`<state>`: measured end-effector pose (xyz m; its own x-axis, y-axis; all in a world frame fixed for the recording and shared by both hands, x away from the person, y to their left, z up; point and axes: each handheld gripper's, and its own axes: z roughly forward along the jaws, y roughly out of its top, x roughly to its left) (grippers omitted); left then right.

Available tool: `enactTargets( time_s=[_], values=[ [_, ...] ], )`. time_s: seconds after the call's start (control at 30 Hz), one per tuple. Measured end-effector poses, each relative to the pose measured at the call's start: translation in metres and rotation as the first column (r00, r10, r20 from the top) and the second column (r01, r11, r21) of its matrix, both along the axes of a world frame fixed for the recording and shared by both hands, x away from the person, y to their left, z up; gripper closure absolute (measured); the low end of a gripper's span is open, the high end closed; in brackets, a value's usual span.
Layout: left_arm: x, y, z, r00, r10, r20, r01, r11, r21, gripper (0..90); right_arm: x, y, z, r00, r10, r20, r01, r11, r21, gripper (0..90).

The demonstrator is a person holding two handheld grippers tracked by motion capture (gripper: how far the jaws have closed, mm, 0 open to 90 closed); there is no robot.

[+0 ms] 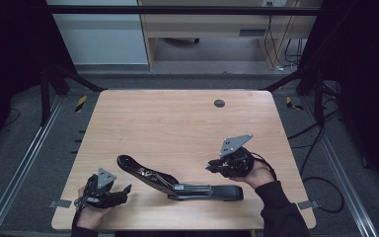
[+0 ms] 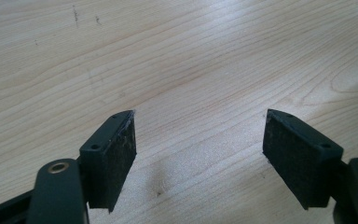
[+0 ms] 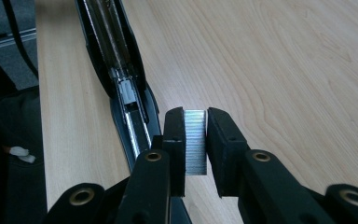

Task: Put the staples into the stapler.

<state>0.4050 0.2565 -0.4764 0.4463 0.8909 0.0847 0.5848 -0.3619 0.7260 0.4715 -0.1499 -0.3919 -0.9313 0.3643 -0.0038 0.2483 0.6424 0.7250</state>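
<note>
— How far along was the reload?

— About midway, I'd judge. The stapler (image 1: 177, 181) lay swung open on the table (image 1: 177, 123), near its front edge, its channel (image 3: 131, 100) bared. The right gripper (image 3: 196, 140) had its jaws clamped on a strip of staples (image 3: 196, 142), held just beside that channel.

— So nothing was loaded?

— Not yet (the strip was close, but clear of the track). Seating it and shutting the stapler were left.

— And the left gripper (image 2: 198, 140)?

— Its jaws stood wide apart, empty, over bare wood to the stapler's left.
</note>
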Motion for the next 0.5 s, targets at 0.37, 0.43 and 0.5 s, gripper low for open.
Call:
enactTargets(
  time_s=[0.37, 0.43, 0.5],
  values=[
    [0.000, 0.000, 0.000, 1.0000, -0.001, 0.001, 0.001, 1.0000, -0.001, 25.0, 0.001, 0.011, -0.005, 0.9982, 0.057, -0.017, -0.057, 0.9982, -0.020, 78.0],
    [0.000, 0.000, 0.000, 1.0000, 0.000, 0.001, 0.000, 1.0000, -0.001, 25.0, 0.001, 0.012, -0.005, 0.9974, 0.071, -0.012, -0.071, 0.9973, -0.017, 78.0],
    [0.000, 0.000, 0.000, 1.0000, 0.000, 0.000, 0.000, 1.0000, -0.001, 25.0, 0.000, 0.013, -0.005, 0.9964, 0.083, -0.017, -0.083, 0.9965, -0.012, 78.0]
  ],
)
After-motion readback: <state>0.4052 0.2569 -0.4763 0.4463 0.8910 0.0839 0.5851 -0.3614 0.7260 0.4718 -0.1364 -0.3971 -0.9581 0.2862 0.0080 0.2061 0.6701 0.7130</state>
